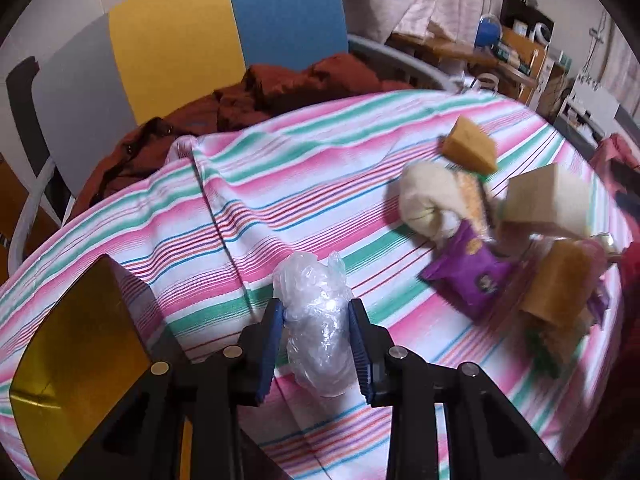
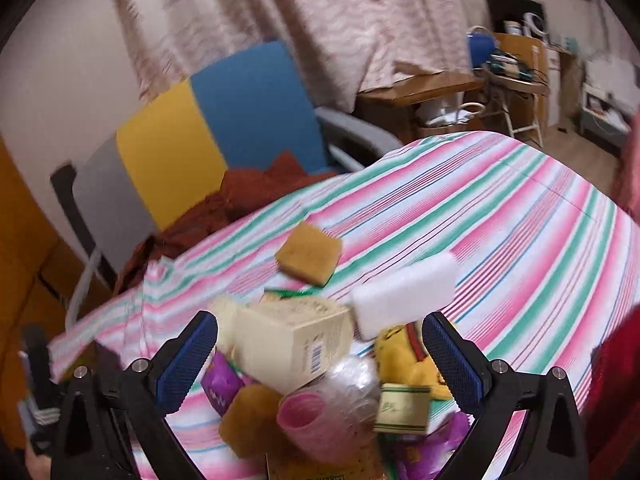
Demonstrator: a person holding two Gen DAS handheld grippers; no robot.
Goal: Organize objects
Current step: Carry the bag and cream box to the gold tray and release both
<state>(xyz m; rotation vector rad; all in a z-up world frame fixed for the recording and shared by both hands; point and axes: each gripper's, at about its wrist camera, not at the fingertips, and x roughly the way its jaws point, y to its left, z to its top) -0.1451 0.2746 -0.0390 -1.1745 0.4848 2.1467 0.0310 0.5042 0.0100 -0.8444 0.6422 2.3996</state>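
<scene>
- Left gripper (image 1: pixel 316 312) low over the tablecloth (image 1: pixel 280 208), plastic bag (image 1: pixel 316 320) wedged between its two fingers
- Off to its right, a heap on the cloth: snack packet (image 1: pixel 468 272) nearest, rolled towel (image 1: pixel 432 200) just behind it, sponge (image 1: pixel 470 146) farther back, apart from the rest
- Right gripper (image 2: pixel 320 360) spread wide over that same heap, cardboard box (image 2: pixel 292 344) between its fingers, hair roller (image 2: pixel 304 416) in front of the box, white block (image 2: pixel 404 296) behind to the right
- Chair (image 1: pixel 224 32) beyond the table's far edge, crumpled garment (image 1: pixel 256 96) on its seat
</scene>
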